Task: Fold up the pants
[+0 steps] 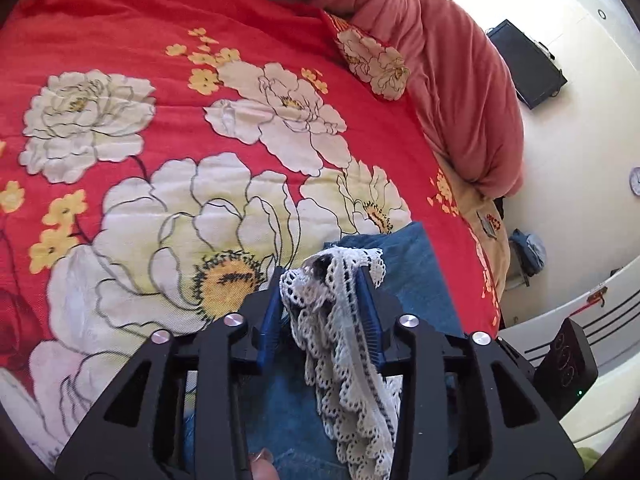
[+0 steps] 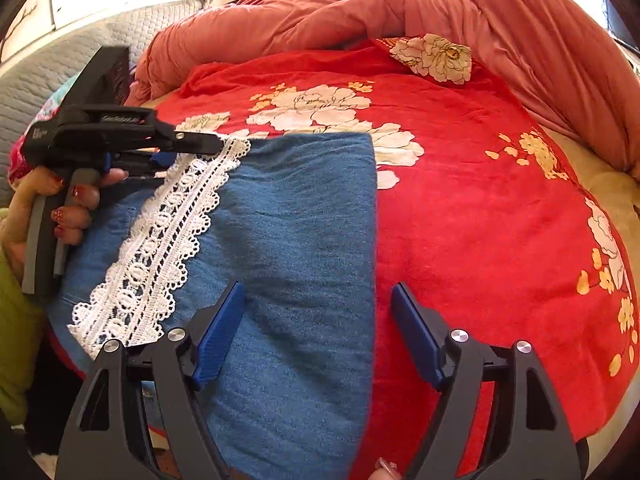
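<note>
Pants of blue denim lie on the bed, on a red floral bedspread, in the left wrist view. Most of the garment is covered by the claw frame; only a strip beyond the fingertips and a patch between the arms show. A white lace trim with scalloped edges is bunched between the blue pads of the left claw, which is clenched on it; the rest of the lace hangs back toward the camera. A fingertip is cut off at the bottom edge. A pink duvet is heaped at the far side.

In the right wrist view the pants lie flat as a folded blue panel with a straight right edge on the bedspread. The lace trim runs diagonally across the left part of the denim up to the left claw, gripped by a hand; whether its pads press the lace cannot be told here. The right claw is released, its pads wide apart above the denim edge, nothing between them. The near end of the pants is hidden behind the claw arms.
</note>
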The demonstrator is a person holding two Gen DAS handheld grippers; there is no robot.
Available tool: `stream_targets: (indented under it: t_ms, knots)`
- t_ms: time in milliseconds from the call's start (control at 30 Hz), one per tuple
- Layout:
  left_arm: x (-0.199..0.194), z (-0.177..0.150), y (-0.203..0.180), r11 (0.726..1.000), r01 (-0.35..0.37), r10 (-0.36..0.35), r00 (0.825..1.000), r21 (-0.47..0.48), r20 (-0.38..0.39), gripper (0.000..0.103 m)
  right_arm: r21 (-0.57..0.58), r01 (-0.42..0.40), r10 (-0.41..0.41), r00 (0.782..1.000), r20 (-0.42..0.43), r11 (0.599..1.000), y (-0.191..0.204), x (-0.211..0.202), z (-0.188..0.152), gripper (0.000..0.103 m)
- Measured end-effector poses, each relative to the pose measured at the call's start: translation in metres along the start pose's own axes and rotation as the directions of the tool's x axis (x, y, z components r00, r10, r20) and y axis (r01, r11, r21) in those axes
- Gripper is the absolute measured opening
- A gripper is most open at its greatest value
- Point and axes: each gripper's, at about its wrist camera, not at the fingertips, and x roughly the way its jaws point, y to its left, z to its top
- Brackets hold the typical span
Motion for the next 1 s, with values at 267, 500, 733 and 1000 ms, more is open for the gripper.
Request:
stream_targets:
  t_ms: [267, 500, 733, 1000]
  knots:
    - [-0.060, -0.026, -0.018, 0.999, -0.052, 0.051, 0.990, 0.009, 0.128, 0.043, 0.050, -0.055, 0.053, 0.998, 0.043, 0.997, -0.014, -0.029, -0.005, 0.077]
    - [-0.086, -0.079, -0.026, 0.994, -0.053, 0.069, 0.983, -0.100, 0.172, 0.043, 0.069, -0.099, 0.096, 0.994, 0.052, 0.993, -0.024, -0.042, -0.015, 0.077]
    - [-0.089, -0.131, -0.045, 0.983, 0.021, 0.000, 0.993, -0.181, 0.117, 0.043, 0.070, -0.139, 0.135, 0.989, 0.055, 0.988, -0.024, -0.047, -0.022, 0.077]
    - [-0.076, -0.147, -0.074, 0.986, -0.002, 0.013, 0.998, -0.166, 0.063, 0.042, 0.053, -0.181, 0.179, 0.983, 0.053, 0.982, -0.019, -0.053, -0.031, 0.077]
